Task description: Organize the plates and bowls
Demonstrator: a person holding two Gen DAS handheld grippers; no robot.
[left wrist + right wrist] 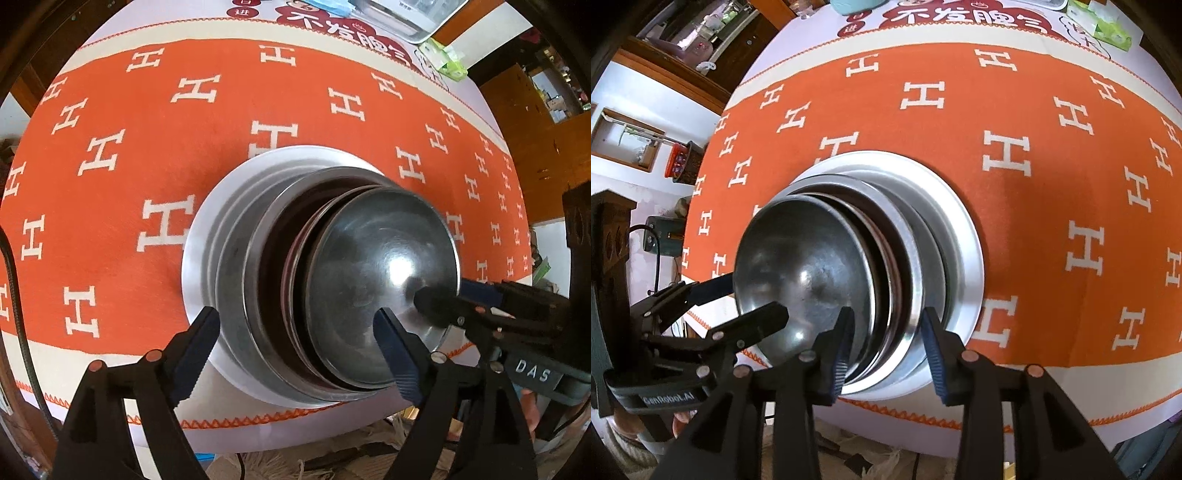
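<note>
A stack of nested dishes stands near the table's front edge: a white plate (199, 236) at the bottom, metal plates (236, 254) above it, and a steel bowl (380, 266) on top. The same white plate (964, 236) and steel bowl (805, 258) show in the right wrist view. My left gripper (295, 350) is open, its jaws spread around the stack's near rims. My right gripper (886, 343) is open, its jaws astride the metal plates' (905, 266) rims. The other gripper's finger (439, 299) appears to reach over the bowl's rim.
An orange cloth with white H marks (147, 155) covers the table. A metal tray (406, 18) and a green tissue pack (443, 59) sit at the far edge. A wooden cabinet (535, 122) stands to the right. The table's front edge is just below the stack.
</note>
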